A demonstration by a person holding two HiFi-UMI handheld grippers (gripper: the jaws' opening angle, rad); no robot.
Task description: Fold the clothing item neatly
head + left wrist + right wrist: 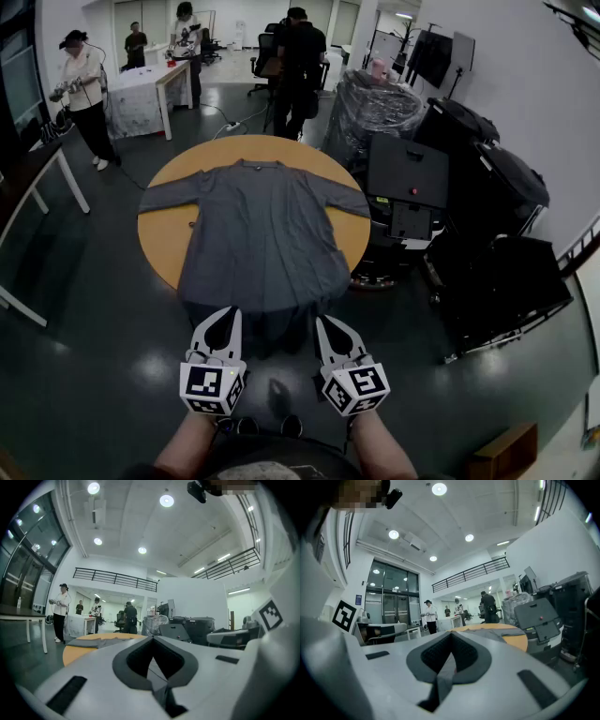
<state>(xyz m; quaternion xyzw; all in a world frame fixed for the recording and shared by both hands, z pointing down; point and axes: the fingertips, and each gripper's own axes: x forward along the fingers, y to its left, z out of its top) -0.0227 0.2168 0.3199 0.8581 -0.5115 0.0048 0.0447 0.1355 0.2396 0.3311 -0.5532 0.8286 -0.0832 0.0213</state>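
Observation:
A grey long-sleeved garment (pixel 258 234) lies spread flat on the round wooden table (pixel 164 239), sleeves out to both sides. Its hem hangs over the near edge. My left gripper (pixel 228 317) and right gripper (pixel 325 323) are held level side by side, just short of that hem and not touching it. Both are shut with nothing between the jaws. In the left gripper view the left gripper (pixel 152 639) points at the table (pixel 77 653) and the garment (pixel 101 641) ahead. In the right gripper view the right gripper (pixel 451 634) has the garment (pixel 506 632) ahead to its right.
Black equipment cases (pixel 487 197) and a plastic-wrapped stack (pixel 375 112) crowd the table's right side. A person in black (pixel 300 66) stands behind the table. Another person (pixel 84 94) stands far left by a white covered table (pixel 141 89). A table leg (pixel 75 183) shows at the left.

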